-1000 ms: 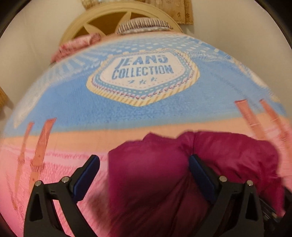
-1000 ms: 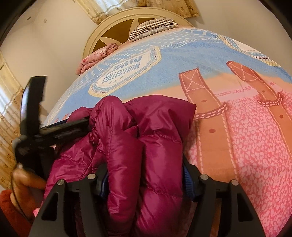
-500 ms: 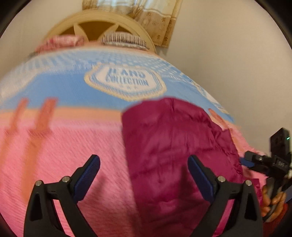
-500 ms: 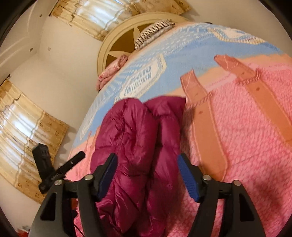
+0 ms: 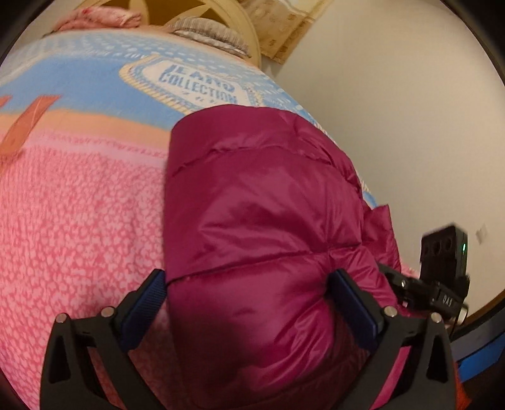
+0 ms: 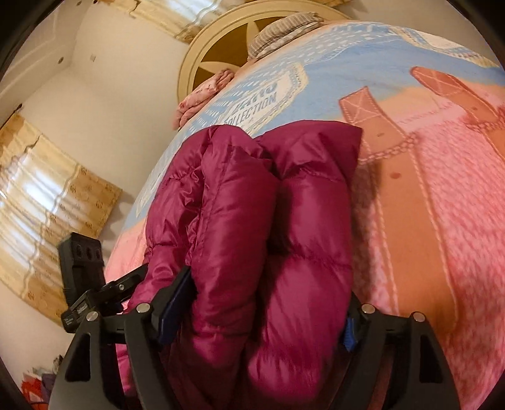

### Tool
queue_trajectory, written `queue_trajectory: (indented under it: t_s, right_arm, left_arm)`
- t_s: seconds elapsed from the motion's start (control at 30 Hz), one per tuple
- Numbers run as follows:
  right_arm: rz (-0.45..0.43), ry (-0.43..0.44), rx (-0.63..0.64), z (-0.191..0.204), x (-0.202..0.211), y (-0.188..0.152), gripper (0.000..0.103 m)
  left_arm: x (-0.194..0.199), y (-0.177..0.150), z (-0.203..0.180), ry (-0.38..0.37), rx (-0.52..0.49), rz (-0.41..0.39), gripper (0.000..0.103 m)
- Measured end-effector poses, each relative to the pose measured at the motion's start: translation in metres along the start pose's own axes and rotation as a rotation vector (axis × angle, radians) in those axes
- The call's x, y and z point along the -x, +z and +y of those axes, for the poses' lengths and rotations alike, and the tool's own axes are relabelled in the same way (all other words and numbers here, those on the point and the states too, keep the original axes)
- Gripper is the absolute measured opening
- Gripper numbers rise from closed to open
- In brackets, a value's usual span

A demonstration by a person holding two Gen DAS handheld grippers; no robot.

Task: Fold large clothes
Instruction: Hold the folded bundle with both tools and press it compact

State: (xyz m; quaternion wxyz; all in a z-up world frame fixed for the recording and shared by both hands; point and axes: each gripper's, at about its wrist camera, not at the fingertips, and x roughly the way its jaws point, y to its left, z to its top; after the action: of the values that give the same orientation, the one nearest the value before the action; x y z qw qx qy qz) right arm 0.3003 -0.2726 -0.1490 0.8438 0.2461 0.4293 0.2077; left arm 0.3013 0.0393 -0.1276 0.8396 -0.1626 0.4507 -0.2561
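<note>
A magenta puffer jacket [image 5: 262,214] lies folded in a thick bundle on the bed, near its edge. My left gripper [image 5: 249,302] is open, its blue-padded fingers [image 5: 143,302] straddling the near end of the bundle. In the right wrist view the jacket [image 6: 252,227] shows as two puffy rolls side by side. My right gripper [image 6: 262,309] is open wide with the jacket's near end bulging between the fingers [image 6: 175,306]. Each gripper shows in the other's view: the right one [image 5: 442,277], the left one [image 6: 85,284].
The bed carries a pink, orange and blue blanket [image 5: 79,202] with a "JEANS COLLECTION" badge [image 5: 195,85]. A cream headboard [image 6: 221,53], a striped pillow [image 6: 284,28] and a pink bundle [image 6: 202,91] lie at the far end. A curtained window [image 6: 41,202] is left.
Both grippers have come down closer to the jacket and now straddle its near end. The left view has swung left to right, bringing the jacket from the right side to between the fingers.
</note>
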Motion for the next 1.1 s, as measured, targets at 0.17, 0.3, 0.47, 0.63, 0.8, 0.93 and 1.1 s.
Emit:
queue_trajectory:
  t_s: [0.17, 0.3, 0.47, 0.63, 0.8, 0.93, 1.1]
  right_arm:
    - [0.018, -0.060, 0.130, 0.018, -0.020, 0.001, 0.083]
    - [0.019, -0.068, 0.146, 0.021, -0.029, 0.002, 0.084]
    - [0.027, -0.123, 0.179, 0.028, -0.034, 0.001, 0.084]
    - [0.031, -0.174, 0.210, 0.035, -0.039, 0.000, 0.082]
    - [0.023, -0.202, 0.230, 0.040, -0.034, -0.009, 0.076]
    - [0.024, -0.205, 0.234, 0.042, -0.034, -0.011, 0.075]
    - [0.009, -0.219, 0.211, 0.041, -0.037, -0.009, 0.077]
  left_arm:
    - [-0.011, 0.001, -0.009, 0.012, -0.042, 0.015, 0.103]
    - [-0.018, 0.003, -0.016, 0.059, -0.065, 0.020, 0.103]
    - [-0.024, 0.003, -0.015, 0.103, -0.076, 0.025, 0.103]
    - [-0.026, 0.002, -0.014, 0.123, -0.093, 0.024, 0.103]
    - [-0.024, -0.001, -0.016, 0.144, -0.109, 0.018, 0.102]
    - [-0.025, -0.001, -0.016, 0.148, -0.105, 0.013, 0.102]
    - [-0.027, 0.001, -0.014, 0.140, -0.082, 0.011, 0.102]
